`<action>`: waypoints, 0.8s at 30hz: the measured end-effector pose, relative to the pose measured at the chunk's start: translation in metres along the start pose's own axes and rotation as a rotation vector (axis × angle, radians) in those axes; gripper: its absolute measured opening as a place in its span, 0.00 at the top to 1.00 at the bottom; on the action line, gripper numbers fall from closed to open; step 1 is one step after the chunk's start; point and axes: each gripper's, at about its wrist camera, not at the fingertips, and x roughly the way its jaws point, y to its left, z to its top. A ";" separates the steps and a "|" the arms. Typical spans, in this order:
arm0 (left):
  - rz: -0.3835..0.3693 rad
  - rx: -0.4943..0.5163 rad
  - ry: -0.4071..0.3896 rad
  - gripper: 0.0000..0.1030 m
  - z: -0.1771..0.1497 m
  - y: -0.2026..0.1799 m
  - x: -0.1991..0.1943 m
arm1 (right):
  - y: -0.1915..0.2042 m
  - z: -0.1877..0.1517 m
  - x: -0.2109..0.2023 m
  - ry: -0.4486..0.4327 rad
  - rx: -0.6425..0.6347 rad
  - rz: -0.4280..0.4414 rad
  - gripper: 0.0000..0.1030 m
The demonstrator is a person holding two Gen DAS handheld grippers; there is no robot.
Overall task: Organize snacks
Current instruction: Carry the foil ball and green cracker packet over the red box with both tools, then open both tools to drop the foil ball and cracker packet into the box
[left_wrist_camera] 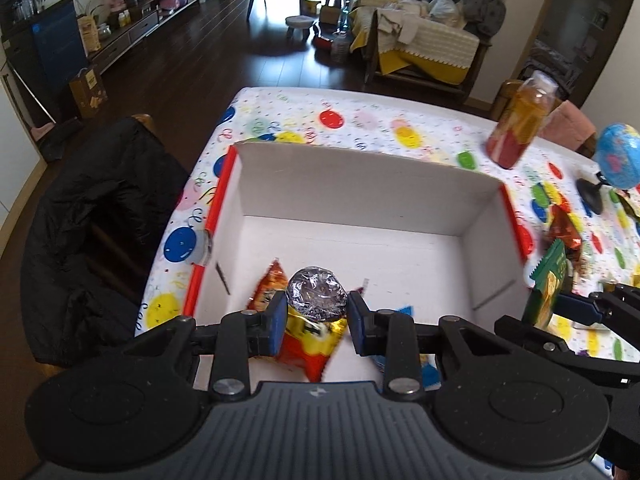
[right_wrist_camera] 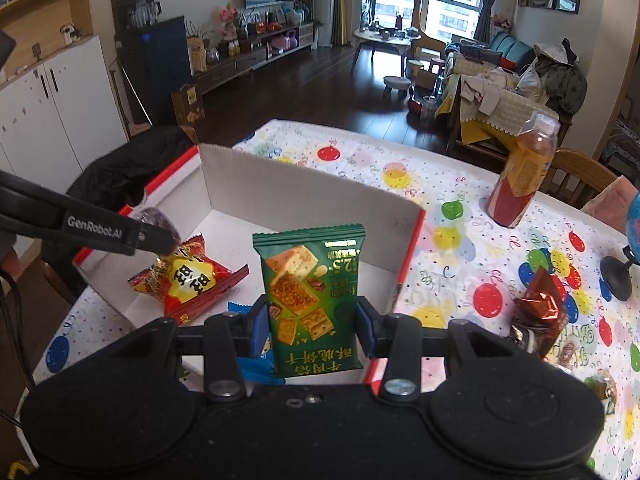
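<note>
One white box [left_wrist_camera: 360,200] on balloon tablecloth [right_wrist_camera: 460,240]. One bottle [right_wrist_camera: 520,176] beyond the box. Inside box: one red-yellow packet [right_wrist_camera: 188,276], one blue packet [right_wrist_camera: 240,308]. Right gripper [right_wrist_camera: 312,320] clamps one green cracker packet [right_wrist_camera: 312,300] over box. Left gripper [left_wrist_camera: 317,316] clamps one foil-wrapped round snack [left_wrist_camera: 317,294] over box.
</note>
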 end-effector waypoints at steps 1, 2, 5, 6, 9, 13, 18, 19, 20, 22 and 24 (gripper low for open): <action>0.002 -0.002 0.005 0.70 0.002 0.003 0.005 | 0.001 0.001 0.005 0.010 -0.001 -0.003 0.60; 0.005 -0.005 0.009 0.70 0.003 0.006 0.009 | 0.002 0.001 0.011 0.020 -0.002 -0.005 0.60; 0.014 -0.001 0.013 0.70 0.008 0.010 0.022 | 0.005 0.002 0.027 0.051 -0.004 -0.005 0.60; 0.018 0.001 0.012 0.70 0.010 0.011 0.026 | 0.006 0.002 0.032 0.060 -0.008 -0.006 0.60; 0.019 0.010 0.015 0.70 0.017 0.013 0.036 | 0.007 0.003 0.046 0.086 -0.009 0.001 0.60; 0.010 0.014 0.031 0.70 0.025 0.017 0.051 | 0.010 0.004 0.060 0.112 -0.012 0.012 0.60; 0.008 0.038 0.054 0.70 0.031 0.017 0.070 | 0.013 0.004 0.073 0.138 -0.027 0.013 0.60; 0.005 0.042 0.061 0.70 0.031 0.016 0.073 | 0.013 0.004 0.075 0.143 -0.029 0.012 0.59; 0.002 0.047 0.067 0.70 0.031 0.016 0.076 | 0.014 0.003 0.077 0.148 -0.029 0.013 0.59; 0.001 0.072 0.069 0.70 0.030 0.012 0.080 | 0.016 0.003 0.080 0.158 -0.030 0.016 0.59; 0.002 0.090 0.077 0.70 0.029 0.009 0.085 | 0.018 0.002 0.084 0.168 -0.037 0.016 0.59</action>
